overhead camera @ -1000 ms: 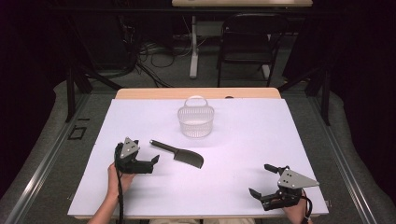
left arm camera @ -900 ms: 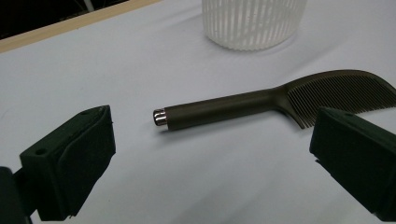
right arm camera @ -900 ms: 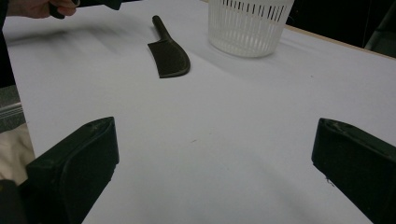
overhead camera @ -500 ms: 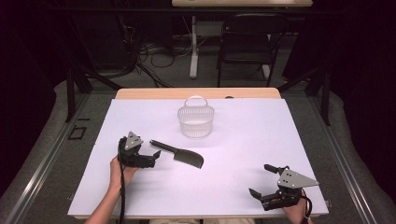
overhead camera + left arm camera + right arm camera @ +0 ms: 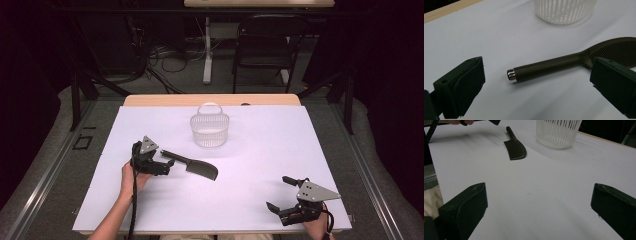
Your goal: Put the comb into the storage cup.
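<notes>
Parts of the scene are cut off. In the left gripper view the brush (image 5: 574,60) runs out of frame at the right, and the near finger (image 5: 616,85) covers the lower edge of its head; the basket (image 5: 565,11) is cropped at the top. In the right gripper view the left gripper and the hand holding it show as a sliver at the top left corner, too little to read. The bristles are too fine to make out in the high view, where the brush (image 5: 192,165) looks like a plain dark paddle.

The brush lies flat on the white desk (image 5: 260,150), left of centre and nearer the person than the basket (image 5: 210,131), well apart from it. Its handle points toward the left gripper (image 5: 167,164). In the left gripper view (image 5: 534,80) the metal-tipped handle end lies in the gap between the two fingers, nearer the middle than either pad, with bare desk showing on both sides; nothing touches it.

Left fingers (image 5: 461,85) are spread wide and grasp nothing, set just at the handle end.

Right gripper (image 5: 280,200) sits near the desk's front right corner, far from the brush. Its fingers (image 5: 464,210) are spread wide too, with bare desk between them, and they hold nothing.
</notes>
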`<state>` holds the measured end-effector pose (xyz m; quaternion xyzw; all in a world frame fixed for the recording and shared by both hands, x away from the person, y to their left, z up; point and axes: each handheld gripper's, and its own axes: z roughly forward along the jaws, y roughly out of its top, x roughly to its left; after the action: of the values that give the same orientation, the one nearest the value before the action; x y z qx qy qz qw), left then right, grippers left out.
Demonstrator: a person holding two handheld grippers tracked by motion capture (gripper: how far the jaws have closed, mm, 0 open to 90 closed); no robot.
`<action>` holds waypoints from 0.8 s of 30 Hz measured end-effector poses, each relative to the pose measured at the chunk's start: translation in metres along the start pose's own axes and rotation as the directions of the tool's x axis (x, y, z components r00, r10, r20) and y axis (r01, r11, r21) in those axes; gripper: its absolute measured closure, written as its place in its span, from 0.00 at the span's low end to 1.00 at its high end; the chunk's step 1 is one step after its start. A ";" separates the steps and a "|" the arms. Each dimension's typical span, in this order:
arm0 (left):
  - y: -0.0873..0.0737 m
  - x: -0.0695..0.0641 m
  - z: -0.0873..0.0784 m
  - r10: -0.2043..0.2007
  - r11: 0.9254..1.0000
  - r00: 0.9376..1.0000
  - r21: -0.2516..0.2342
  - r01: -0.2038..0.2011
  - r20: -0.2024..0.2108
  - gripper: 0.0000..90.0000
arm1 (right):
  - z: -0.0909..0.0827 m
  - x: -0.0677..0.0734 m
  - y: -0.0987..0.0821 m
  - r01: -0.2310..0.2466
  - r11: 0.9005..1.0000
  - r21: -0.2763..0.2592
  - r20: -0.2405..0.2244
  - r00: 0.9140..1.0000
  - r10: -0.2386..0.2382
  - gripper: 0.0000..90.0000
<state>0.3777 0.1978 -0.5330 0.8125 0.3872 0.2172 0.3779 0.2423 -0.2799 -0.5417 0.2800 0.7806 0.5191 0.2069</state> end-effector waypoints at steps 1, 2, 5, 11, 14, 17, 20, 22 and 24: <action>0.001 0.001 0.001 0.002 1.000 1.000 0.004 -0.002 0.000 0.00 | 0.000 0.000 0.000 -0.002 1.000 0.000 0.001 1.000 0.002 0.00; 0.003 0.001 0.002 0.003 1.000 1.000 0.009 -0.003 -0.004 0.01 | 0.000 0.000 0.000 -0.003 1.000 0.000 0.001 1.000 0.003 0.01; 0.009 0.002 0.005 0.005 1.000 1.000 0.020 -0.004 -0.014 0.04 | 0.000 0.000 0.000 0.002 1.000 0.000 0.002 1.000 -0.002 0.00; 0.019 0.005 0.010 0.012 0.999 1.000 0.035 -0.012 -0.025 0.19 | -0.001 0.000 0.000 0.001 1.000 0.001 0.001 1.000 -0.001 0.01; 0.022 0.005 0.012 0.010 0.999 1.000 0.038 -0.009 -0.026 0.29 | -0.001 0.000 0.000 -0.006 1.000 0.001 0.000 1.000 0.006 0.01; 0.025 0.006 0.015 0.024 0.998 0.999 0.058 -0.022 -0.038 0.39 | -0.001 0.000 0.000 -0.001 1.000 0.002 -0.001 1.000 0.001 0.01; 0.026 0.009 0.021 0.027 0.995 0.998 0.094 -0.023 -0.047 0.59 | -0.001 0.000 0.000 -0.001 1.000 0.000 0.000 1.000 0.001 0.01; 0.026 0.010 0.022 0.026 0.995 0.999 0.094 -0.022 -0.040 0.68 | -0.001 0.000 0.000 0.000 1.000 0.001 -0.001 1.000 0.000 0.01; 0.026 0.011 0.025 0.029 0.994 0.999 0.103 -0.025 -0.028 0.79 | -0.001 0.000 0.000 0.001 1.000 0.001 -0.003 1.000 -0.001 0.00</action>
<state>0.4131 0.1846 -0.5274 0.8327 0.3924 0.2140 0.3268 0.2415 -0.2806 -0.5413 0.2788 0.7813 0.5193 0.2056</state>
